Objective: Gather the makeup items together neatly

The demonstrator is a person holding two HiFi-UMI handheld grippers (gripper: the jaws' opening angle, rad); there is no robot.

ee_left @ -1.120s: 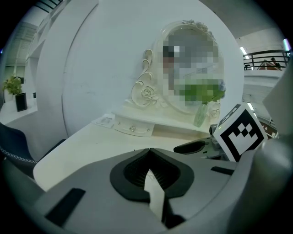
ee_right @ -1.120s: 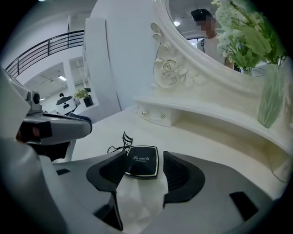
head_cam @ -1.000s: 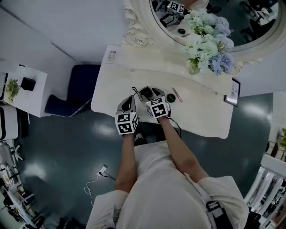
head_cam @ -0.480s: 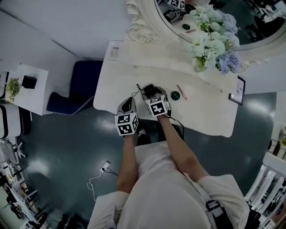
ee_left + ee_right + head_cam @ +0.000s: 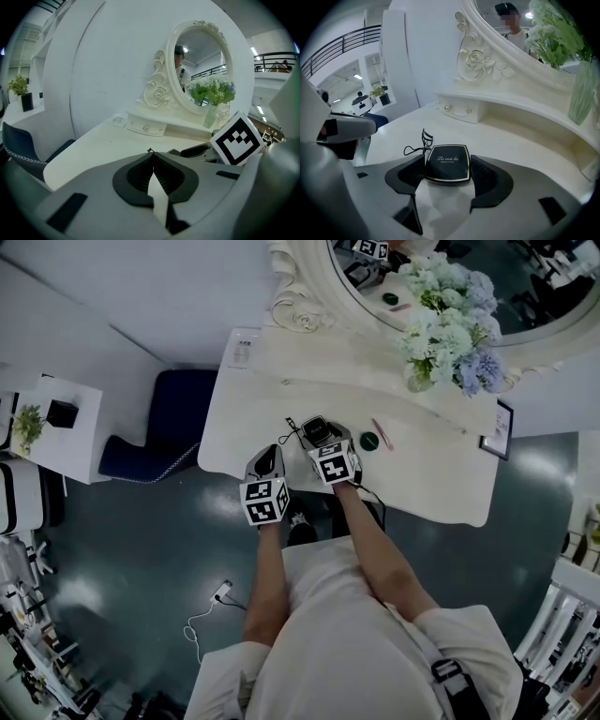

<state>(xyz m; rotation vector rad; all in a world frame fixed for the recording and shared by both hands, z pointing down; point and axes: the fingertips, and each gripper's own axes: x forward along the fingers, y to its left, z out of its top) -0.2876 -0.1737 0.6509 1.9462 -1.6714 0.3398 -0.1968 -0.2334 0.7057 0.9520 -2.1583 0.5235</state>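
R gripper [image 5: 448,159] jaws just parted round glossy black compact [image 5: 447,165] (gold-rimmed); L gripper [image 5: 152,158] closed.

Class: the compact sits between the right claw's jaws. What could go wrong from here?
The right claw has just been opening, the compact loose between its jaws: closing off-centre may skid it across the table. The eyelash curler lies close by the compact's far left corner; pushing forward could knock it away.
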